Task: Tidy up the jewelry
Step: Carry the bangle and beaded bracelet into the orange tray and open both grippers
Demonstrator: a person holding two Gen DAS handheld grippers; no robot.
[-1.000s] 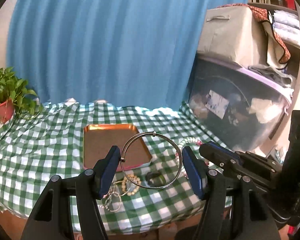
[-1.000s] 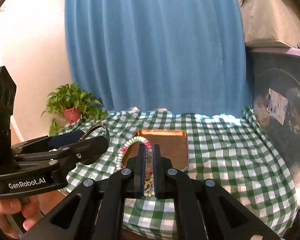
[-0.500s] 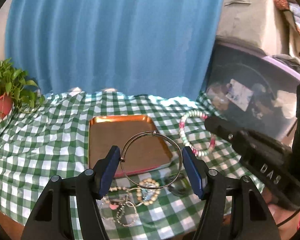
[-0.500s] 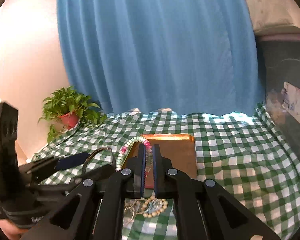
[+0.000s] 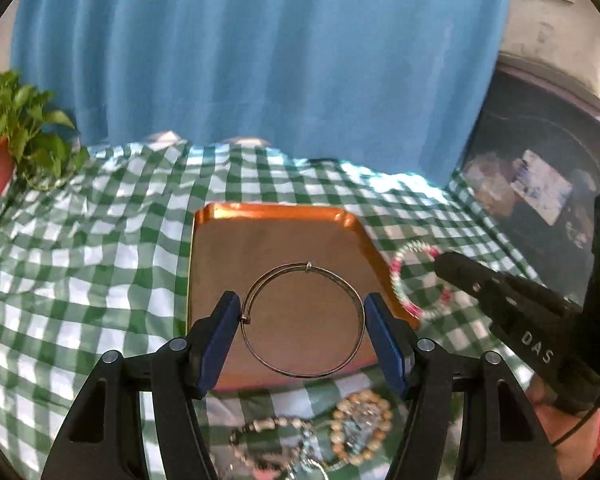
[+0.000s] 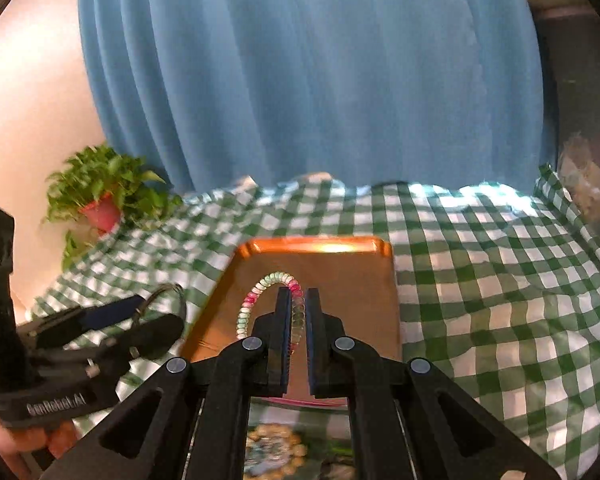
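Blue curtain point(image 5: 260, 60) hangs behind the checked table point(image 5: 100, 272) and its copper tray point(image 5: 276, 236). Over it, the left hand-held gripper point(image 5: 302, 316) spans a thin metal bangle point(image 5: 302, 320); the right hand-held gripper point(image 6: 298, 312), nearly closed, pinches a beaded bracelet point(image 6: 260, 296). Either could roll off the shallow rim if released tilted.

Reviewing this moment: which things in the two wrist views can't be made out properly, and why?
- Jewelry pile, left wrist view: partly behind the left gripper and cut by the bottom edge; count unclear.
- Beaded bracelet, right wrist view: its lower part hidden between the right gripper fingers.
- Storage bin contents, left wrist view: blurred, unreadable.
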